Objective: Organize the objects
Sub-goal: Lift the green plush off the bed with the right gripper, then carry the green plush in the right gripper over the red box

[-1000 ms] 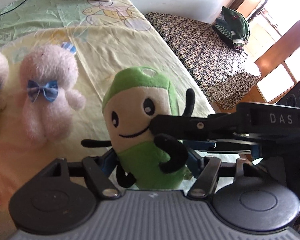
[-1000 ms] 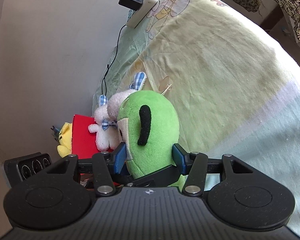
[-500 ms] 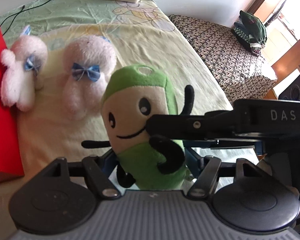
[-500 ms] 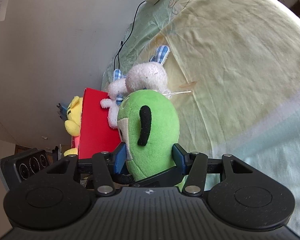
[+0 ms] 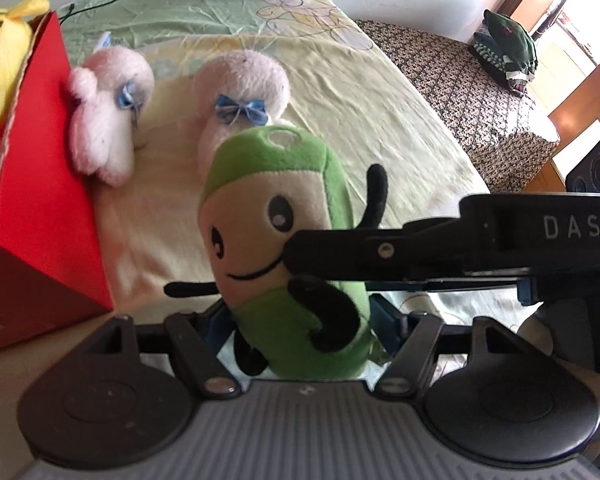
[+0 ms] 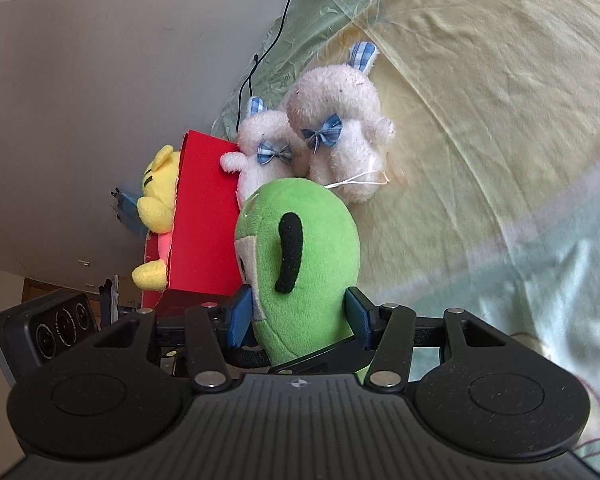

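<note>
Together, left tongs (image 5: 300,320) and right tongs (image 6: 300,316) pinching upright green plush (image 5: 284,248)

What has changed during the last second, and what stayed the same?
Both hand-held grippers, left and right, carried the green plush toy with black arms toward the red cardboard box, which has come into view. Nothing was released: both stay shut on the toy. The two pink plush bunnies stayed lying on the bedsheet.
</note>
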`<state>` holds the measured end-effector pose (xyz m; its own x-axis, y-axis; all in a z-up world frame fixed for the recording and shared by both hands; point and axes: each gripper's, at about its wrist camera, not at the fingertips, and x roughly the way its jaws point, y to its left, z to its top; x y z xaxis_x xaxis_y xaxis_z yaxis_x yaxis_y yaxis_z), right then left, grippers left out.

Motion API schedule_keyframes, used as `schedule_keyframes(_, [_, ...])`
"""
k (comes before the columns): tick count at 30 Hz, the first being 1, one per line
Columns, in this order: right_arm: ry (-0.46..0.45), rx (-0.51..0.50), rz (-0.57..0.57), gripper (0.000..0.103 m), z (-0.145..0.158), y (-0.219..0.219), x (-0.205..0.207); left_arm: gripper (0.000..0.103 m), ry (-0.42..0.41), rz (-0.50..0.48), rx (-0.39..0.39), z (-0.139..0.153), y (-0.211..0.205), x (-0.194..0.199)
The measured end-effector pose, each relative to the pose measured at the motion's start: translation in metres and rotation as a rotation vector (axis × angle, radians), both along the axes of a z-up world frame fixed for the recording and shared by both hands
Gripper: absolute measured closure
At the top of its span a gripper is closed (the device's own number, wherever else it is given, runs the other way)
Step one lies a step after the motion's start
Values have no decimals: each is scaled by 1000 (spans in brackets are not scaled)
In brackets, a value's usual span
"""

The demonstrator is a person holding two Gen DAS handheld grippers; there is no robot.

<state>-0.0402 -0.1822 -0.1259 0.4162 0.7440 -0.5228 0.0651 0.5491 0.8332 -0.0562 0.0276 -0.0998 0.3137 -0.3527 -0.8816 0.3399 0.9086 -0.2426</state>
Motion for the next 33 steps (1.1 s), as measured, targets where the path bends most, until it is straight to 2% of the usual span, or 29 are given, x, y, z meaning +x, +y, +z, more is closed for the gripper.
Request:
schedule_keyframes(9, [-2,-15,-63,50,7,50,-32,33,-4,-76,10,3,46,-24])
schedule_keyframes(17, [-29,-45,-69,50,16,92,-49,33,-21,-128,30,9,84,-43])
schedule_keyframes(26, [-30,-61,23,50,25,141,-55,33,-27,-122,15,16,135,-65])
schedule_keyframes(33, [-42,-77,141,50,35,180,-56,32,-50,-87,22,21,170,-85])
